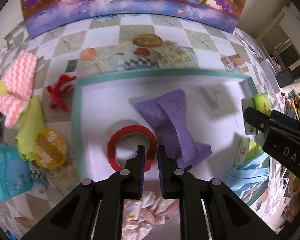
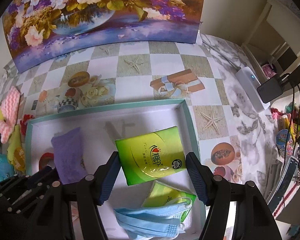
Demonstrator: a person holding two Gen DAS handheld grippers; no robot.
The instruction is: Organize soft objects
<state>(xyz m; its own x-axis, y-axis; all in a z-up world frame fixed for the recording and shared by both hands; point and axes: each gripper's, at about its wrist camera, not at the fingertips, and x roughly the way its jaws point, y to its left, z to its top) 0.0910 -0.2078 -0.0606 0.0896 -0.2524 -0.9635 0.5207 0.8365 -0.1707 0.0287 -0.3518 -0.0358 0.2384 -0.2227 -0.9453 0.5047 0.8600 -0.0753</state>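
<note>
1. Inside the teal-rimmed cardboard tray (image 2: 192, 124), a glossy green tissue pack (image 2: 152, 156) sits pinched in the spread right claw (image 2: 153, 177).
2. Left claw (image 1: 151, 156), pressed together and empty, hovers by a red ring (image 1: 130, 134) and purple cloth (image 1: 170, 116).
3. Pleated blue masks (image 2: 150, 218) run partly off-frame.

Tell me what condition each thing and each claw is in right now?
Left gripper: shut, holding nothing.
Right gripper: clamped on green tissue pack.
Box: open.
Purple pouch: lying inside the box.
Blue masks: stacked over second tissue pack.
</note>
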